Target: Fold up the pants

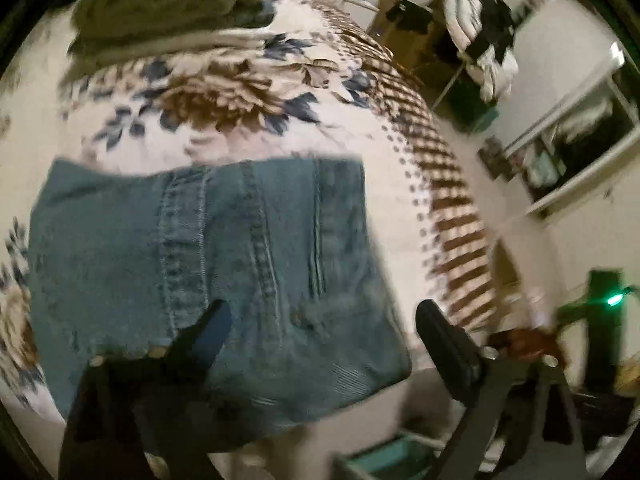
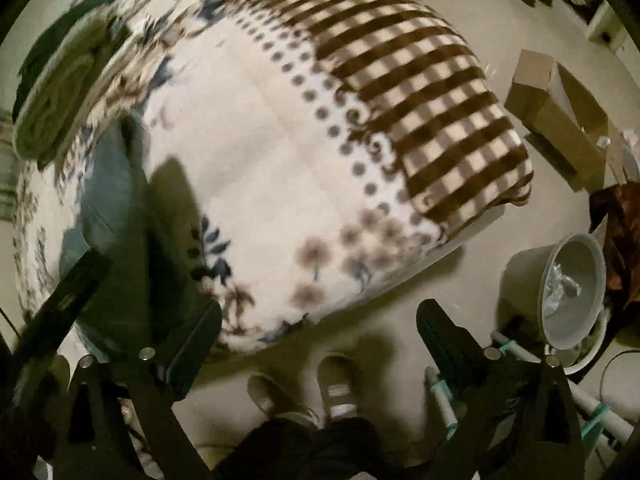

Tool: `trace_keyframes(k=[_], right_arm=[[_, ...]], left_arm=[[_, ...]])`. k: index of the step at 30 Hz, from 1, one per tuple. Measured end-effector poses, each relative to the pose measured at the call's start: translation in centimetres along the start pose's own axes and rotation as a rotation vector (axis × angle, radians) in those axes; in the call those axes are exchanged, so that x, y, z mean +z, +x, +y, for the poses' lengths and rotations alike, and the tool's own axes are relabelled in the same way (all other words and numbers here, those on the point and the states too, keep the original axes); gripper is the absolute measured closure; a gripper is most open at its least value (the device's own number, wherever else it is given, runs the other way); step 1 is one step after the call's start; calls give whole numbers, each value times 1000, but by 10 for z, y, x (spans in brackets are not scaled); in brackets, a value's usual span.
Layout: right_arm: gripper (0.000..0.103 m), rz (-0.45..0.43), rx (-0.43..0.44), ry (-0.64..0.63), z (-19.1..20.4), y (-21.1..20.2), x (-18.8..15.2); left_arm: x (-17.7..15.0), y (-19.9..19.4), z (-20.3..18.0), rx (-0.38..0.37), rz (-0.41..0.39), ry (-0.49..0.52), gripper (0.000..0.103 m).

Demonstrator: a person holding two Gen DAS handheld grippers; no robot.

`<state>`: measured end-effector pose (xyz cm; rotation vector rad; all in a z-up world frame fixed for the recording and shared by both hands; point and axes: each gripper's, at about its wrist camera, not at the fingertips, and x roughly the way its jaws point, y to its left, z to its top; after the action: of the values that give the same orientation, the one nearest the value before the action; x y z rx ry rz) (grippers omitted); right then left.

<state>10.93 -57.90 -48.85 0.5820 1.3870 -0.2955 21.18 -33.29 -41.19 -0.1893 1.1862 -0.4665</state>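
The jeans (image 1: 208, 280) lie folded at lower left on the bed (image 1: 392, 184): thick, heavy, limp denim, best gripped along the stiff stitched edges. Left gripper (image 1: 320, 320) and right gripper (image 2: 320, 320) both gape empty.

Left wrist view looks steeply down, close over the folded jeans (image 1: 208, 280) on the bed (image 1: 392, 184). Right wrist view looks almost straight down over the bed's edge and floor (image 2: 460, 288). Both share the patterned blanket (image 2: 280, 140).
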Motion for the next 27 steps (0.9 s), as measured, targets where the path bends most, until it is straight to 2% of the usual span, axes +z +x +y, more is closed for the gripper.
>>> trace_keyframes(k=[2, 4, 7, 10, 12, 15, 16, 17, 18, 19, 23, 27], right_arm=[[3, -13, 60, 19, -7, -9, 7], [3, -20, 187, 30, -2, -11, 20], [3, -5, 346, -16, 21, 0, 41], [3, 55, 491, -68, 52, 33, 64], [3, 92, 541, -75, 67, 60, 77], [5, 184, 576, -53, 80, 100, 91], [34, 190, 582, -47, 84, 105, 92], [58, 161, 578, -64, 88, 101, 91], [78, 125, 540, -87, 92, 93, 90], [88, 87, 517, -108, 97, 81, 87], [91, -24, 462, -121, 100, 37, 85], [95, -56, 404, -107, 86, 28, 98]], left_arm=[[6, -24, 13, -1, -21, -45, 9], [6, -47, 22, 13, -54, -65, 9], [16, -83, 67, 95, -118, -113, 9], [22, -95, 111, 186, -135, -146, 9], [24, -95, 140, 265, -117, -168, 9], [26, -87, 171, 330, -97, -206, 8], [26, -81, 176, 334, -78, -211, 8], [29, -73, 181, 341, -65, -218, 8], [31, -67, 184, 348, -55, -225, 8], [32, -61, 186, 340, -47, -236, 8], [43, -39, 184, 298, -36, -269, 8], [60, -9, 180, 289, -3, -266, 8]])
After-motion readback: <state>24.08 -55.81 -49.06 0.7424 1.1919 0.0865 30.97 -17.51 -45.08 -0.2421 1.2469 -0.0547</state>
